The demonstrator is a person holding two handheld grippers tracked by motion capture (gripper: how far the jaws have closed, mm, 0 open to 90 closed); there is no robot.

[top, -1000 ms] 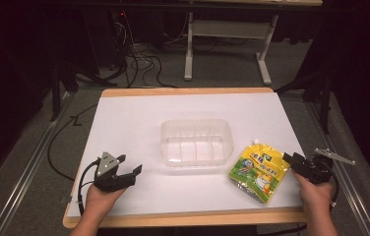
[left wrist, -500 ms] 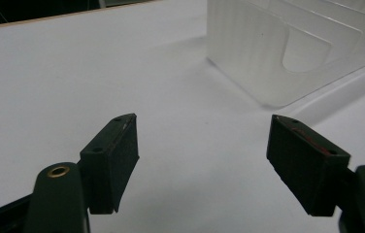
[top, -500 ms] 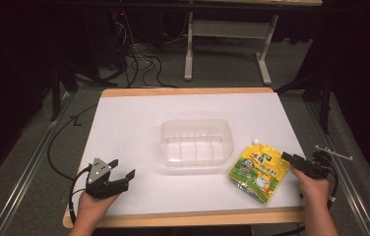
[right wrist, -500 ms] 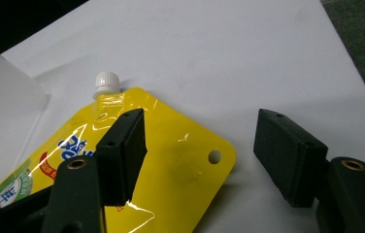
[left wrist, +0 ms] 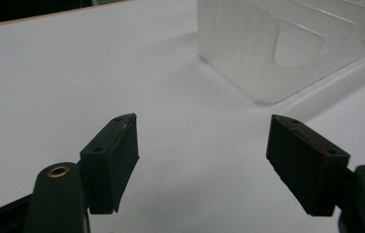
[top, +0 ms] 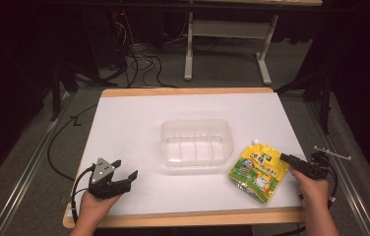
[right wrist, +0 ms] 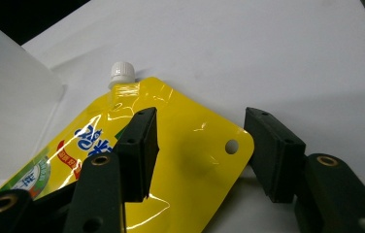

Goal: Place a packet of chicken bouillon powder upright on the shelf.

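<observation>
A yellow spouted drink pouch [top: 259, 172] lies flat on the white table top [top: 134, 123], to the right of a clear plastic container [top: 197, 142]. My right gripper [top: 286, 158] reaches the pouch's right corner from the right. In the right gripper view the pouch [right wrist: 190, 145], white cap at the top, has its punched corner between the jaws of the right gripper [right wrist: 200, 116]. The jaws have just been closing, and a gap shows on both sides. My left gripper [top: 125, 168] rests open near the front left, with nothing between the jaws of the left gripper [left wrist: 203, 120].
The container [left wrist: 287, 43] has ribbed walls and stands ahead of the left gripper, to the right; its edge [right wrist: 6, 87] is left of the pouch. Cables and a table frame [top: 227, 44] lie on the floor beyond the table.
The left gripper has shifted slightly toward the near left edge. The right gripper has stayed at the pouch's right corner.
</observation>
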